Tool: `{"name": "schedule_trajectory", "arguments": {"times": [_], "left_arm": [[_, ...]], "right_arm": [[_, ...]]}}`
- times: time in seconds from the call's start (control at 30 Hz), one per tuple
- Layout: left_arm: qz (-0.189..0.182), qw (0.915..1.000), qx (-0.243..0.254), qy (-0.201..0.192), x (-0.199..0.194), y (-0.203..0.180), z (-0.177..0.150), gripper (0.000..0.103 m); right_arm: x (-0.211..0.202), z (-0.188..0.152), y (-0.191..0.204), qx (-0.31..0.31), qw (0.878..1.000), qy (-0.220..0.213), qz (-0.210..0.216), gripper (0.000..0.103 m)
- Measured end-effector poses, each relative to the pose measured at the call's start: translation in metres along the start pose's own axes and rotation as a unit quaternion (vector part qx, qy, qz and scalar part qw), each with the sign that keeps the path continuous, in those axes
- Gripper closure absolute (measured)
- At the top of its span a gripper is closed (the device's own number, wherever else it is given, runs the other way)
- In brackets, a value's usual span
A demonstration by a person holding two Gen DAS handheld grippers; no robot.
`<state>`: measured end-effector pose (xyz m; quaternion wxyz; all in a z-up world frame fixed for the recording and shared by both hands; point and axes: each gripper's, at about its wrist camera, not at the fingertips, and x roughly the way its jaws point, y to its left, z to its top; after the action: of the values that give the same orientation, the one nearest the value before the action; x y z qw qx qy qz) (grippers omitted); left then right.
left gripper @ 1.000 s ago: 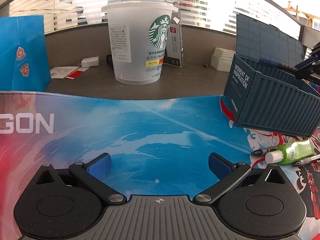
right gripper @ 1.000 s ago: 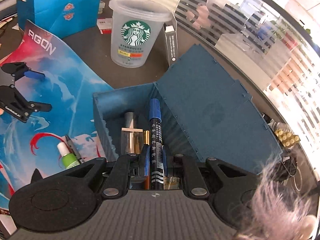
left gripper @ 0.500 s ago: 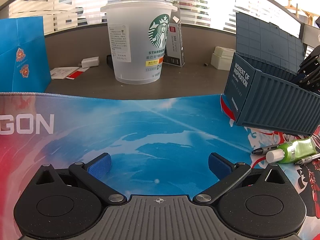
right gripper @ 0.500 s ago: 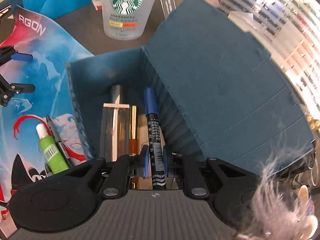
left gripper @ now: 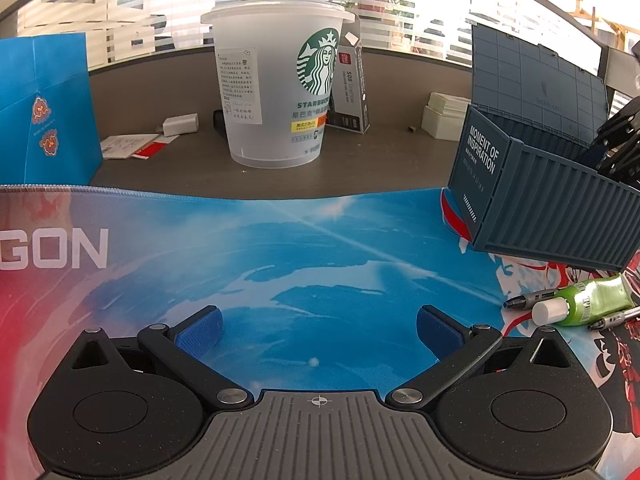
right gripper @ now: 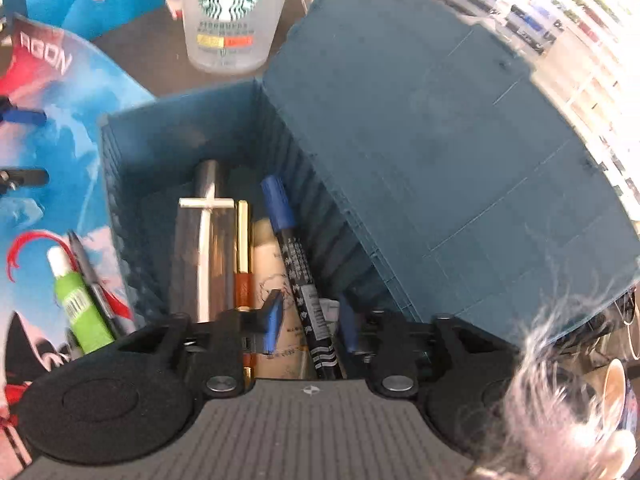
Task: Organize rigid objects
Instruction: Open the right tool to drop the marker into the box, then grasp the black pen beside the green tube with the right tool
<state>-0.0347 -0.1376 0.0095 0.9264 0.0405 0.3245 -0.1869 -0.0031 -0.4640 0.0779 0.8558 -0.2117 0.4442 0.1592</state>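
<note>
My right gripper point(right gripper: 310, 322) hangs inside the open dark-blue container box point(right gripper: 180, 140). Its jaws are opening, and a black marker with a blue cap point(right gripper: 296, 256) lies between them, free of both pads and tilted against the box's ribbed right wall. Beside the marker in the box lie a clear bottle with a silver cap point(right gripper: 206, 248), a gold and brown lipstick point(right gripper: 243, 256) and a cream tube point(right gripper: 272, 272). My left gripper point(left gripper: 318, 326) stands open over the blue mat with nothing between its fingers. A green tube point(left gripper: 588, 304) and two pens point(left gripper: 528, 300) lie on the mat beside the box point(left gripper: 540, 216).
The box's lid point(right gripper: 440, 140) stands raised on the right side. A frosted Starbucks cup point(left gripper: 276, 92) stands behind the mat, with a blue paper bag point(left gripper: 44, 112) at the far left and small white boxes point(left gripper: 444, 120) at the back. Something fluffy point(right gripper: 560, 400) sits at the lower right.
My right gripper sank into the box with the marker, then its jaws parted and the marker tipped free. The left gripper has not moved.
</note>
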Motion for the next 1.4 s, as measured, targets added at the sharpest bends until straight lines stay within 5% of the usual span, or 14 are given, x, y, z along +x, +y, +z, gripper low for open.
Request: {"name": "schedule_trajectory", "arguments": {"times": [0.17,0.33,0.6,0.83,0.97,1.4], "left_arm": [[0.000,1.0000,0.000,0.000,0.000,0.000,0.000,0.000],[0.001,1.0000,0.001,0.000,0.000,0.000,0.000,0.000],[0.001,1.0000,0.001,0.000,0.000,0.000,0.000,0.000],[0.001,1.0000,0.001,0.000,0.000,0.000,0.000,0.000],[0.001,1.0000,0.000,0.000,0.000,-0.001,0.000,0.000],[0.001,1.0000,0.001,0.000,-0.001,-0.001,0.000,0.000]], "right_arm": [[-0.050,-0.003,0.012,0.006,0.997,-0.072,-0.002,0.072],[-0.095,-0.037,0.051,0.020,0.985,-0.148,0.083,0.060],[-0.055,-0.106,0.088,0.058,0.991,-0.078,0.093,0.060],[-0.040,-0.146,0.075,0.121,0.986,-0.088,0.077,0.056],[-0.038,-0.153,0.081,0.130,0.981,-0.107,0.094,0.033],[-0.039,-0.139,0.162,0.071,0.979,-0.130,0.138,0.018]]}}
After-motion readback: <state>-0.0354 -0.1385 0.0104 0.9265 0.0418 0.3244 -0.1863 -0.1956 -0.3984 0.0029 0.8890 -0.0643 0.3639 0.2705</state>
